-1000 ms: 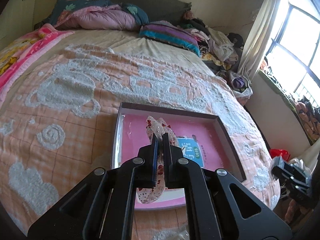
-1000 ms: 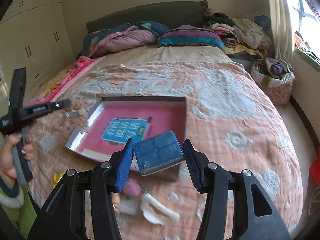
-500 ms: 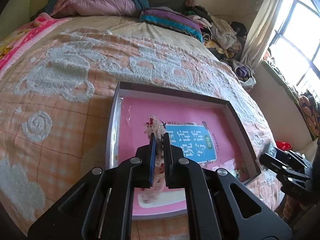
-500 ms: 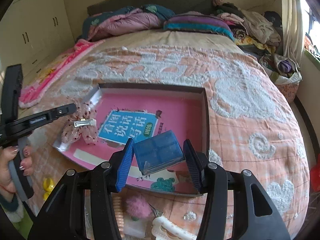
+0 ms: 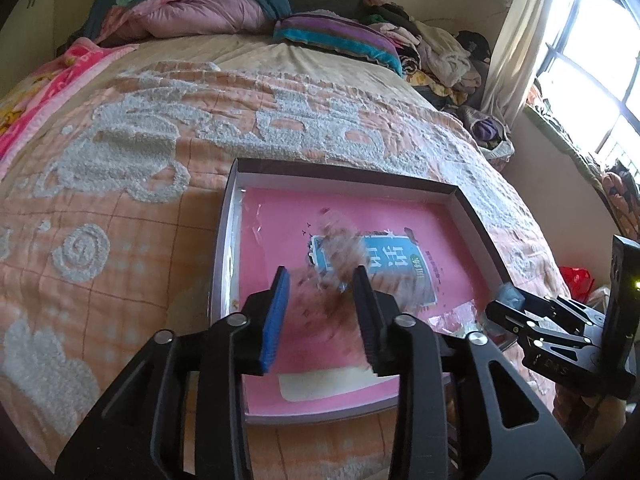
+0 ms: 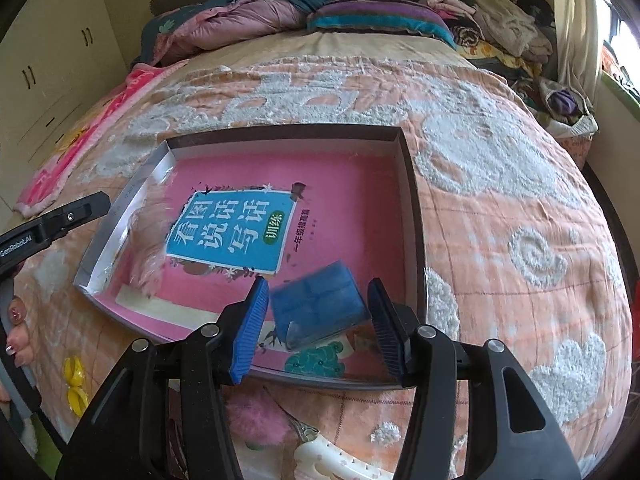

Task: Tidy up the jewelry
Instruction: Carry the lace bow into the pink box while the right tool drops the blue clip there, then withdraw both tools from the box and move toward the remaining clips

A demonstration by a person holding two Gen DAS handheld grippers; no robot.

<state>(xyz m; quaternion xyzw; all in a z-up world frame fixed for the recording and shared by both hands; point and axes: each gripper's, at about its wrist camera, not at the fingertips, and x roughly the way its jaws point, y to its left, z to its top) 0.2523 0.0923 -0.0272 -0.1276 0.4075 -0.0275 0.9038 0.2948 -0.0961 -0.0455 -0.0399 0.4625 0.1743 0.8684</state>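
Now both grippers hang open over the tray (image 6: 412, 216), gripping nothing.
Left gripper (image 5: 320, 300) stands over a blurred hair bow (image 5: 336, 240): soft, light, floppy, best pinched at its middle. Right gripper (image 6: 316, 320) brackets a blue box (image 6: 320, 304), seemingly untouched: rigid, smooth, best squeezed across its flat sides.
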